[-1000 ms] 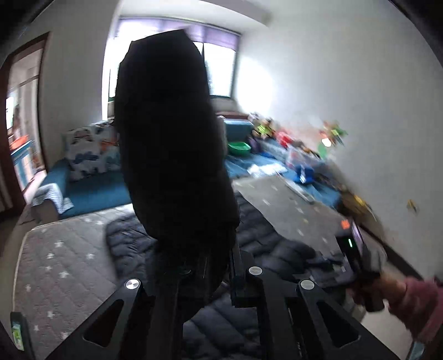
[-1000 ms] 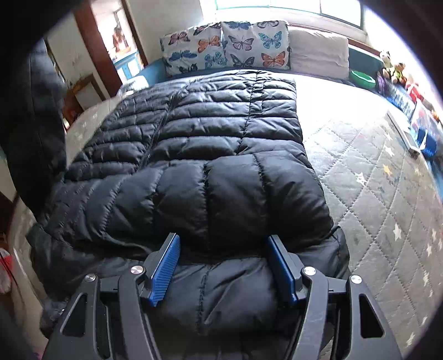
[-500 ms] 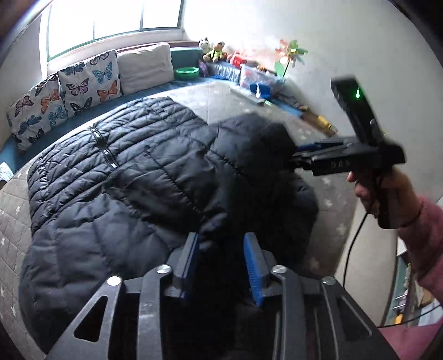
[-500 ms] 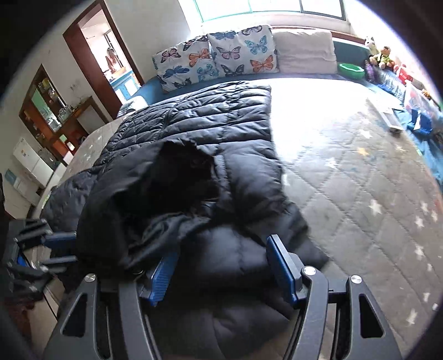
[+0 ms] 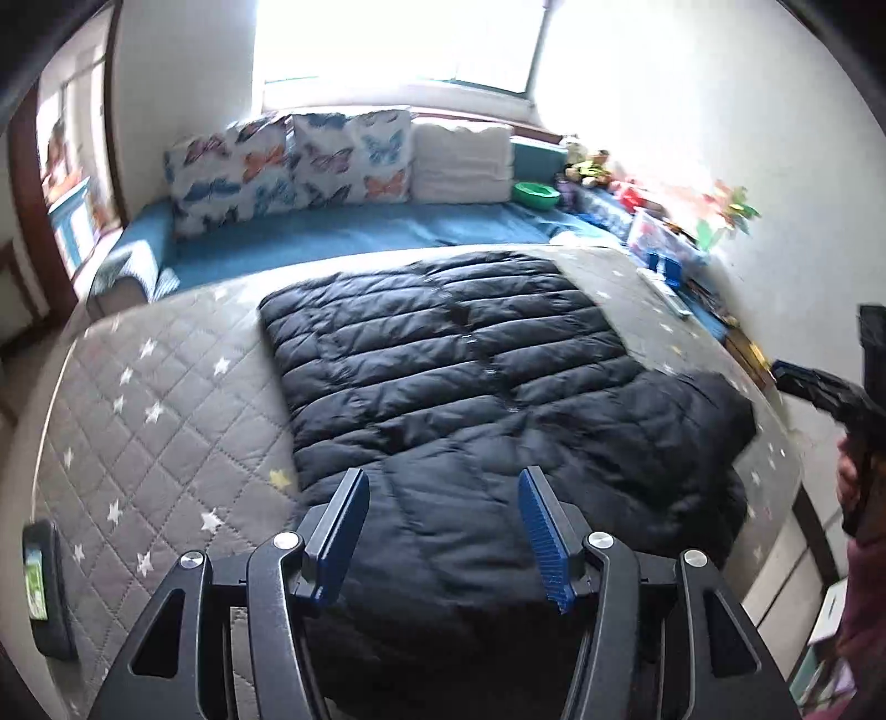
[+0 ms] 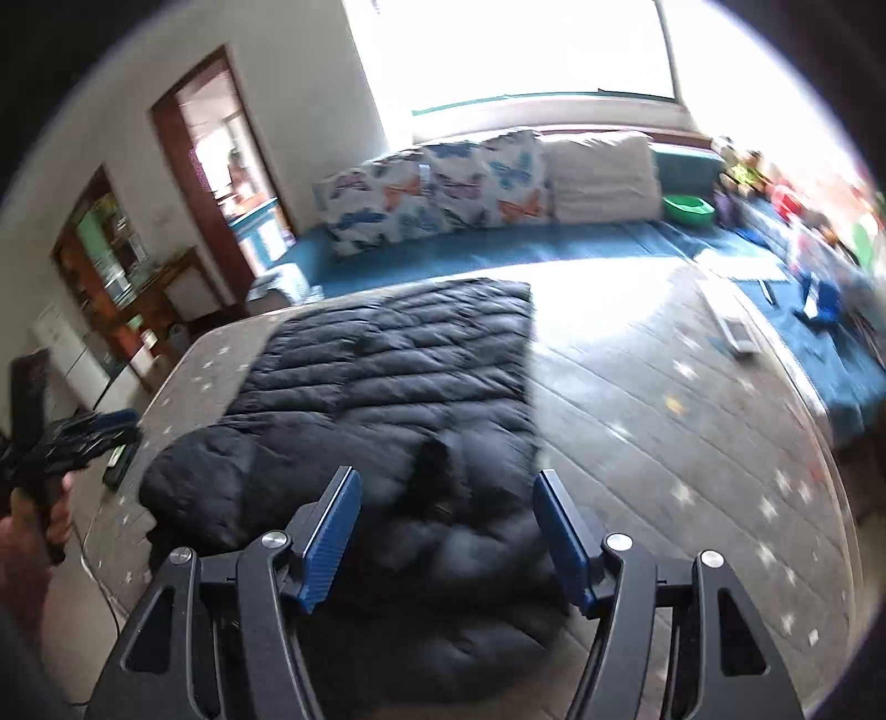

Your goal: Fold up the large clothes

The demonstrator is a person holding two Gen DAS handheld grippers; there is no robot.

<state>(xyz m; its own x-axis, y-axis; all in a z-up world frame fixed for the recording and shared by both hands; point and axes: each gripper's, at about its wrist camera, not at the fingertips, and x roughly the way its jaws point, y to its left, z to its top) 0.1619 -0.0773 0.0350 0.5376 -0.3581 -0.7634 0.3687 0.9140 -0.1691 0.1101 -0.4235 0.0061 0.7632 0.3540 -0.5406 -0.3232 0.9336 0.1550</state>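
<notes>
Left wrist alone shows phone (image 5: 47, 592); both grippers (left (image 5: 443, 531) just opening) gape above jacket (image 5: 470, 376).

— What sort of place is this?
— A home bedroom: a star-quilted mattress (image 5: 166, 410), butterfly pillows (image 5: 288, 166) under a bright window (image 6: 515, 50), toys (image 5: 592, 166) along the wall.

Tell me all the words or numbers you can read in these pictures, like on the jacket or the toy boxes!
None can be read.
Black puffer jacket: no label or writing shows.
Toy boxes by the wall: any print is too blurred to read.
Phone at the mattress edge: its screen is too small to read.
</notes>
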